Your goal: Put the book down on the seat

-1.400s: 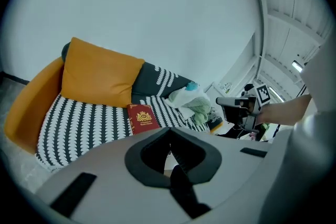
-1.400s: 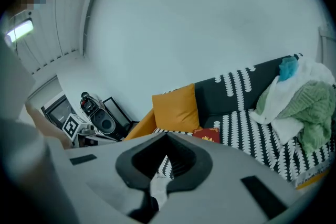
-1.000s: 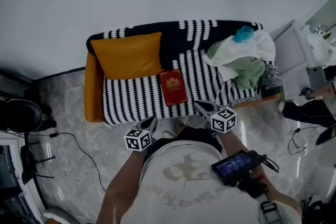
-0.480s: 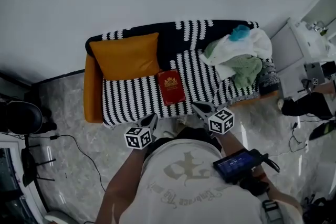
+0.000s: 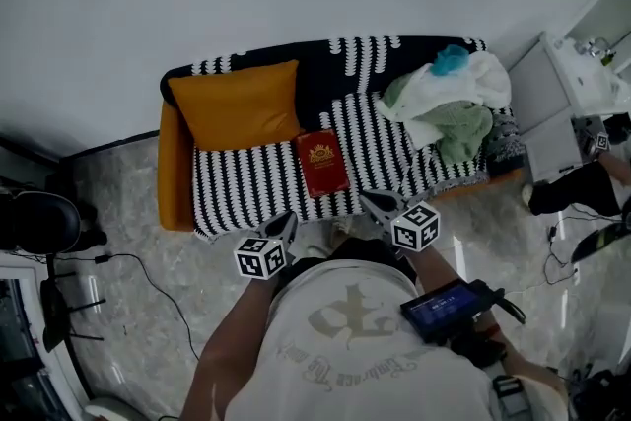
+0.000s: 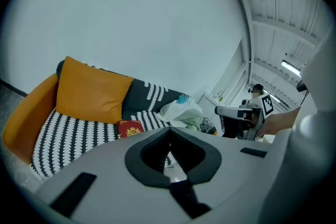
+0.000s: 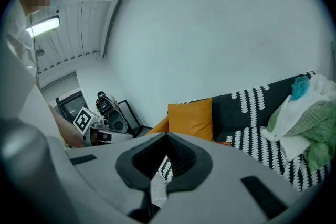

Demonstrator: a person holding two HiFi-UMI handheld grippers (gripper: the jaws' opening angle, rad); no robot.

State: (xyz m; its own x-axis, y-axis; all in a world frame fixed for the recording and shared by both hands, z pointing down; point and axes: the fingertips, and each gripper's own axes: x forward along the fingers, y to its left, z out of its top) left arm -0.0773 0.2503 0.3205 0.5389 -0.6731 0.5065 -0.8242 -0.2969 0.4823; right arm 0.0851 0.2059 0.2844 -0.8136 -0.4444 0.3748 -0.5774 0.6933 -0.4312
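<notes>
The book, red with a gold emblem on its cover, lies flat on the seat of the sofa, roughly at mid-width and close to the front edge. Note that the seat and backrest carry a black-and-white striped cover, while the sofa arm at the left end is orange. The orange cushion leans against the backrest at the left end; its lower right corner sits just beside the top of the book. A pile of clothes in white, green and blue occupies the right end of the seat, apart from the book. You hold the left gripper and the right gripper in front of your body, over the marble floor just short of the sofa's front edge, both pointing toward the seat. Neither tool touches the book. Check the left gripper view: the jaws are brought together with nothing between them, and the book shows beyond them on the striped cover. Check the right gripper view: the jaws are likewise together and empty, with the orange cushion and the striped backrest beyond. The left marker cube and the right marker cube sit behind the jaw tips. A dark handheld device with a lit screen hangs at your right side.
</notes>
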